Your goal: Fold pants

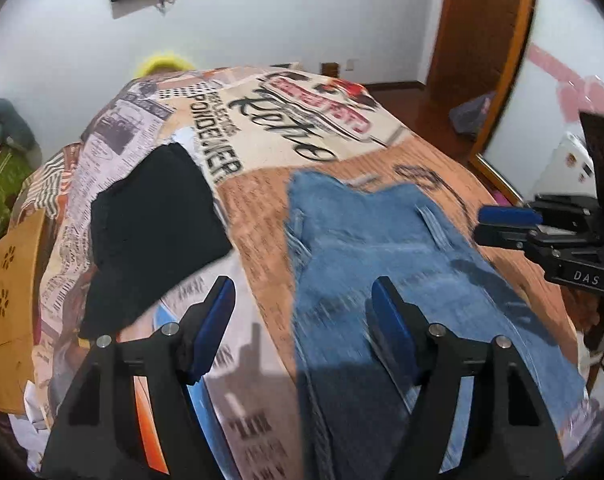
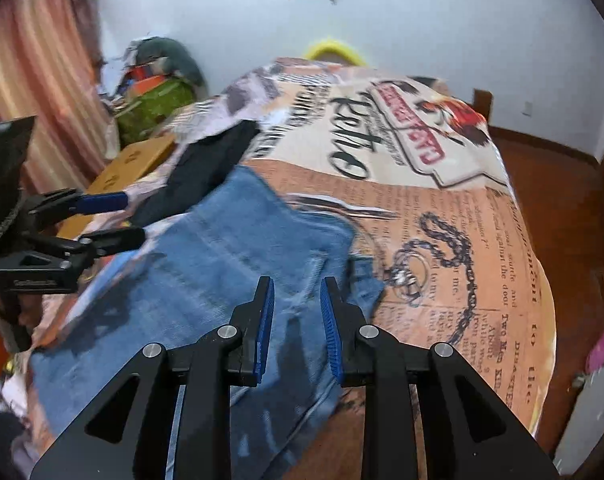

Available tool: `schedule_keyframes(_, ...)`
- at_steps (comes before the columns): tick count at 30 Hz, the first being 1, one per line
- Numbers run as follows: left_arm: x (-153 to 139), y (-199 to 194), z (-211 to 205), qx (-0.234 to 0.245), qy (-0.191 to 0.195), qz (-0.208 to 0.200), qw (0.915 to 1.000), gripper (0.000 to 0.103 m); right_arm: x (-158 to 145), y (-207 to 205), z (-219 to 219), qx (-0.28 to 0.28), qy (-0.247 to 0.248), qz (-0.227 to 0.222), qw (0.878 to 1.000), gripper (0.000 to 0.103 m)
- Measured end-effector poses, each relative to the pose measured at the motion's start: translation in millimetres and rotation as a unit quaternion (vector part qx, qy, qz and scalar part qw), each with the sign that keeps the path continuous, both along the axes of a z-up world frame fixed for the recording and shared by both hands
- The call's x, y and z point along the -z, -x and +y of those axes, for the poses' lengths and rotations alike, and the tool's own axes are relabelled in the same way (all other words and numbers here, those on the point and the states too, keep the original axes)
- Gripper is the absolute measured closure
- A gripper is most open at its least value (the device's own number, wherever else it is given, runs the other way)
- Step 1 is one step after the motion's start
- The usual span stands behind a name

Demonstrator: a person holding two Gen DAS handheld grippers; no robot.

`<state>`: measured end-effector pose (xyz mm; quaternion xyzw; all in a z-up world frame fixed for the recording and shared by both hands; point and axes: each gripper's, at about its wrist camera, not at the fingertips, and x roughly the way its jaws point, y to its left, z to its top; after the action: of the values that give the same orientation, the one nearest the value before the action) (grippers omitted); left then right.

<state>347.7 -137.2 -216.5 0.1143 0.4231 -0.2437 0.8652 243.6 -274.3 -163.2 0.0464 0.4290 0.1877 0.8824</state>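
Blue jeans (image 1: 382, 248) lie flat at centre frame on a bed's printed bedspread (image 1: 261, 128), beside a black garment (image 1: 157, 220). Left gripper (image 1: 304, 320): fingers wide apart, empty. Right gripper (image 2: 297, 320): fingers narrowly parted, holding nothing, above the denim.

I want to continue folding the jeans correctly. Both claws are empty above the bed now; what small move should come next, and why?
Probably lower both claws onto the blue jeans. The left claw is wide open and the right claw is slightly open, neither holding anything. The jeans lie loosely on the printed bedspread, so an edge must be gripped first.
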Motion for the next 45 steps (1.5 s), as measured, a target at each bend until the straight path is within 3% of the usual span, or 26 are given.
schedule_keyframes(5,23.0,26.8,-4.6,0.016,-0.042,0.013,0.9989,0.031,16.6,20.2,26.2,-0.037,-0.002,0.031,0.999,0.075)
schedule_keyframes(8,38.5,29.2,-0.9,0.003,-0.039,0.029,0.9988,0.031,38.3,24.7,35.6,-0.036,0.011,0.051,0.998,0.074)
schedule_keyframes(12,28.7,27.6,3.6,-0.013,-0.038,0.031,0.9987,0.032,28.9,27.4,28.5,-0.023,-0.002,0.061,0.998,0.071)
schedule_keyframes(17,12.2,45.5,12.1,-0.024,-0.057,-0.015,0.998,0.032,10.9,45.5,13.1,-0.001,-0.006,0.04,0.999,0.063)
schedule_keyframes(23,-2.3,59.9,28.4,-0.038,-0.042,-0.02,0.9982,0.031,0.5,63.9,-0.2,0.032,-0.006,0.038,0.999,0.058)
schedule_keyframes(30,10.3,51.9,46.9,-0.059,0.0,0.049,0.997,0.015,10.3,77.7,1.2,0.044,-0.038,0.05,0.997,0.043)
schedule_keyframes(34,27.5,33.6,50.6,-0.071,0.013,0.1,0.9923,0.015,31.9,70.2,4.0,0.05,-0.047,0.08,0.994,0.043)
schedule_keyframes(38,32.8,18.1,44.8,-0.051,0.058,0.133,0.9881,0.015,46.9,56.4,-2.8,0.054,-0.079,0.095,0.991,0.038)
schedule_keyframes(45,54.5,-8.3,24.8,-0.026,0.075,0.182,0.9801,0.013,64.1,33.8,-9.4,0.046,-0.112,0.112,0.986,0.032)
